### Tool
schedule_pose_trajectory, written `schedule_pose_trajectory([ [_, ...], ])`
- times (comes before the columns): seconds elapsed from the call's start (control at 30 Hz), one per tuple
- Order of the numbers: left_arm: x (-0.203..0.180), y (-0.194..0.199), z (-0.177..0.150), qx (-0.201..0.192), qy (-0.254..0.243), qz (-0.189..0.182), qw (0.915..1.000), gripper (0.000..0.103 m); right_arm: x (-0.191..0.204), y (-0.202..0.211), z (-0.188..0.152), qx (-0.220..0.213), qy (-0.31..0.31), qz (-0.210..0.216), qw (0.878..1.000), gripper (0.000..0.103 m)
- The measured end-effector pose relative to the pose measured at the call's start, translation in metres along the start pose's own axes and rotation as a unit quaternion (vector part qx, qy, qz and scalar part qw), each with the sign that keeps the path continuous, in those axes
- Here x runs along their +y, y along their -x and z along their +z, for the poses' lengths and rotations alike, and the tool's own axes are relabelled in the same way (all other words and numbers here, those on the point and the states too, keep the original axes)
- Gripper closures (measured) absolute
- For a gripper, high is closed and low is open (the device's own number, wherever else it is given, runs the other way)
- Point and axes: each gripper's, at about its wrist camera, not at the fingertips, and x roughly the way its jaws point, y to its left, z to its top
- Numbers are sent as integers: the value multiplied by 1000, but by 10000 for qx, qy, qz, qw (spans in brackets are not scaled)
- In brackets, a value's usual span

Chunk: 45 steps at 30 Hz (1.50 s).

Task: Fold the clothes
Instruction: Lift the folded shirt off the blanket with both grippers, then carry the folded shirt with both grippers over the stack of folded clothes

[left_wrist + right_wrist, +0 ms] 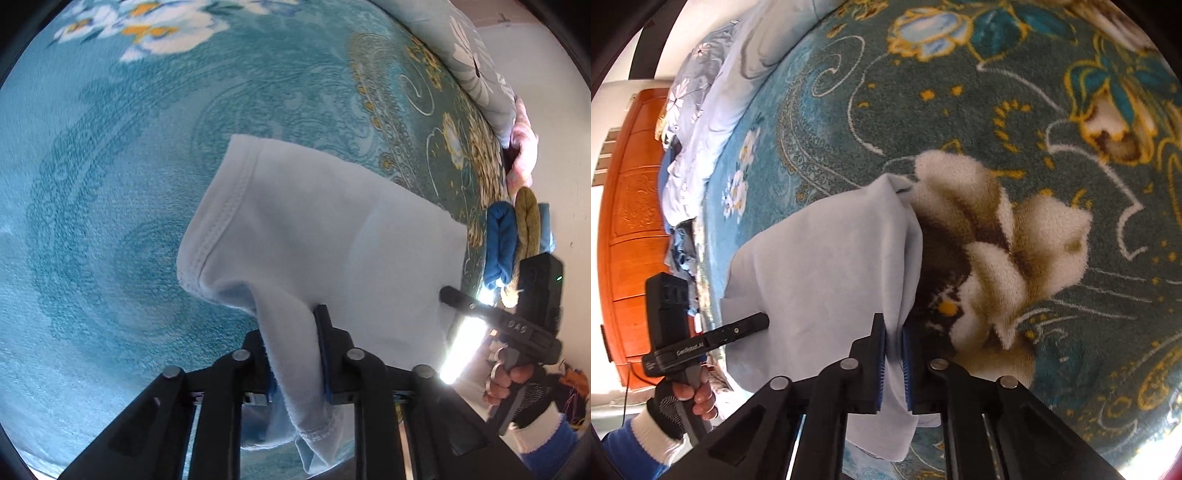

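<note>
A pale blue garment [314, 229] hangs stretched over a teal flowered blanket [110, 184]. My left gripper [291, 332] is shut on one bunched, hemmed corner of it. My right gripper [894, 343] is shut on the opposite edge of the same pale blue garment [827, 266], cloth pinched between its blue pads. Each view shows the other gripper from the side, held by a gloved hand [517, 384], its fingers reaching to the cloth's far edge. The garment's lower part is hidden behind the jaws.
Folded dark blue and olive clothes [513, 236] lie stacked at the blanket's right edge, beside a second person's hand [522, 155]. A grey flowered quilt [701, 110] lies bunched along the bed's far side, with an orange wooden headboard [631, 206] behind.
</note>
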Motion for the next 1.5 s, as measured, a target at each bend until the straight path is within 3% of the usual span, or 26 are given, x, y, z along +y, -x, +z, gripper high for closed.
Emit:
schedule_pose_trajectory([
  [0.13,-18,20,-1,-174,-300,194,9992,91,14,16,-6,-118,-24,-115,9999,96],
  [0.27,-41,52,-11,-370,-634,156,9972,92,35,44,-12,-282,111,-246,9992,97],
  [0.47,-65,96,-55,-736,-948,93,9927,91,70,100,-35,-631,280,-362,9970,97],
  [0.8,-126,147,-63,-1006,-1693,86,9804,91,115,161,-73,-1255,687,-373,9890,97],
  [0.9,-145,154,-65,-1129,-1898,-106,9753,91,116,186,-85,-1606,616,-386,9843,97],
  [1.0,-158,156,-73,-1170,-1882,-527,9737,91,109,208,-98,-1748,549,-479,9819,97],
  [1.23,-189,144,-89,-916,-1991,-1023,9703,91,81,247,-120,-1774,378,-916,9791,97],
  [1.5,-245,131,-75,-985,-2252,-919,9650,91,46,266,-105,-1798,355,-952,9784,97],
])
